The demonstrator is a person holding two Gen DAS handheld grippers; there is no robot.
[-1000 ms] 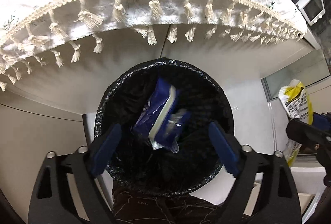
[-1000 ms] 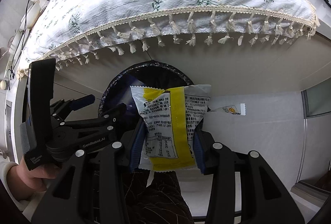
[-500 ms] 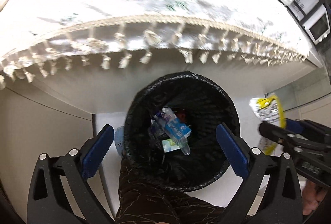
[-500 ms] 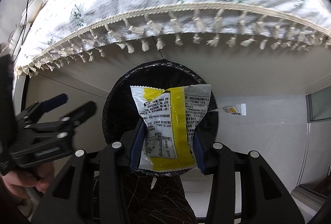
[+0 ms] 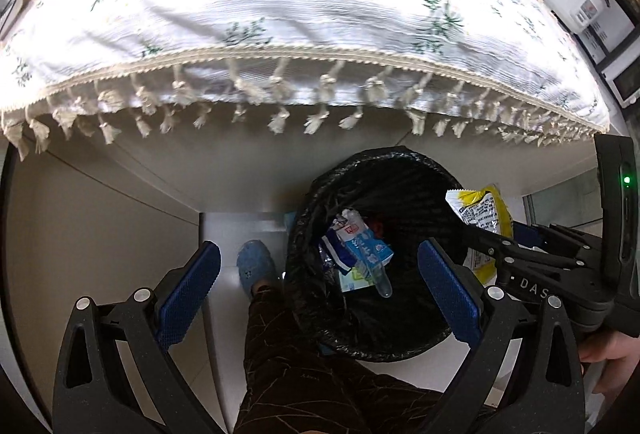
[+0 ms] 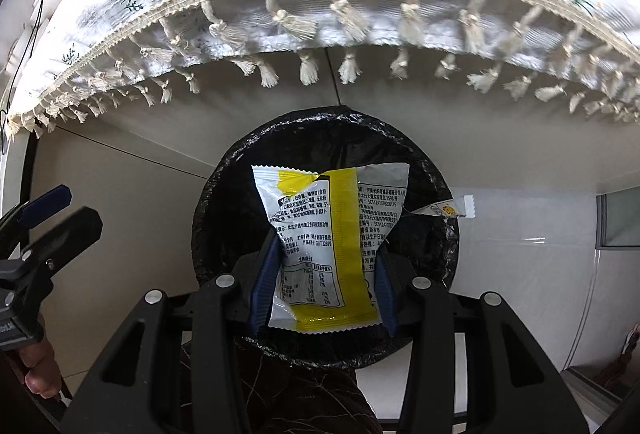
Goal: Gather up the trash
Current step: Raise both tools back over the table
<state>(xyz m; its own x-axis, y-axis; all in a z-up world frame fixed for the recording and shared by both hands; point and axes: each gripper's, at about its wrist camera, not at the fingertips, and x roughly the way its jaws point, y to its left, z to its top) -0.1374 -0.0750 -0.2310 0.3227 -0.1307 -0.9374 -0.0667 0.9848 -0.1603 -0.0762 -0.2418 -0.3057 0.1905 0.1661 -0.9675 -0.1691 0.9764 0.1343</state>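
Right gripper [image 6: 326,286] fingers clamped a yellow-and-white snack wrapper [image 6: 328,242] above the black-lined trash bin [image 6: 444,234]; left gripper [image 5: 320,294] fingers stood wide open, empty.

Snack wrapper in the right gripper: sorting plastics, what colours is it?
White with a yellow band and black print on the snack wrapper; clearest in right wrist view.

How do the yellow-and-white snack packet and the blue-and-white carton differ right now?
The snack packet is pinched between the pads of the right gripper, above the bin; the blue-and-white carton lies loose at the bottom of it. The snack packet is a flat film pouch, white with a yellow band and printed text; the carton is a crushed box, tilted among other scraps. Both are trash for the same black-lined bin.
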